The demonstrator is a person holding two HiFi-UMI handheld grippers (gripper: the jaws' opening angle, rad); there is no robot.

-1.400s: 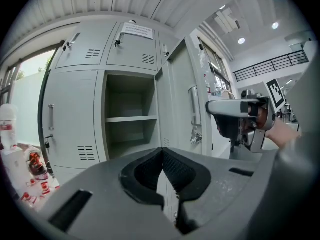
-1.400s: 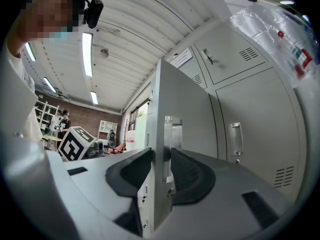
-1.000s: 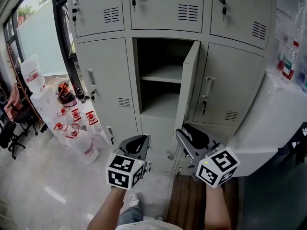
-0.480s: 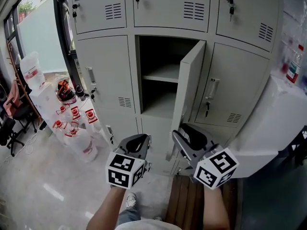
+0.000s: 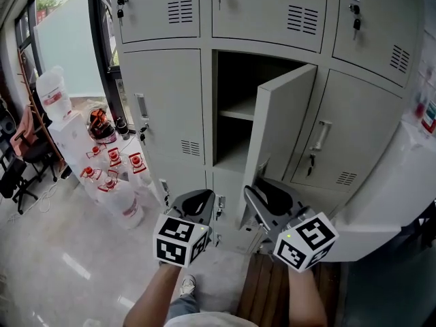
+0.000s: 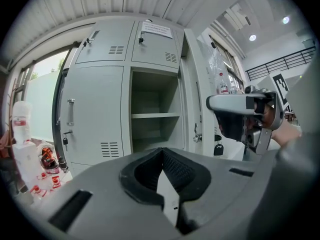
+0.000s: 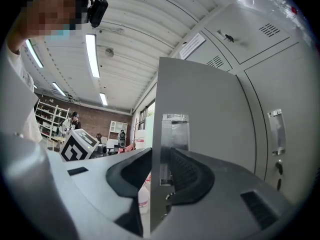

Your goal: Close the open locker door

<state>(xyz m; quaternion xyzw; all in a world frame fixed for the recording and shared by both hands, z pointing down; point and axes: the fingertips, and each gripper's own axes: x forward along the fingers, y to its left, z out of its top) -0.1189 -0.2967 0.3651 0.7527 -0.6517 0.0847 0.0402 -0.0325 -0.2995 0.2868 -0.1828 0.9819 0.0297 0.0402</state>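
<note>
My right gripper [image 5: 257,195] has ribbed black jaws closing on the flat grey metal locker door [image 5: 283,128] edge; my left gripper [image 5: 197,201] keeps its jaws together.

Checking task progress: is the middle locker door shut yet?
Open: the locker door stands angled out from its frame, and the shelf inside shows.

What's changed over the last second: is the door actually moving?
Yes. The locker door has swung partway toward closed, led by the right gripper, whose jaws are closing with the door's free edge between them. The left gripper stayed shut, empty and low beside it.
</note>
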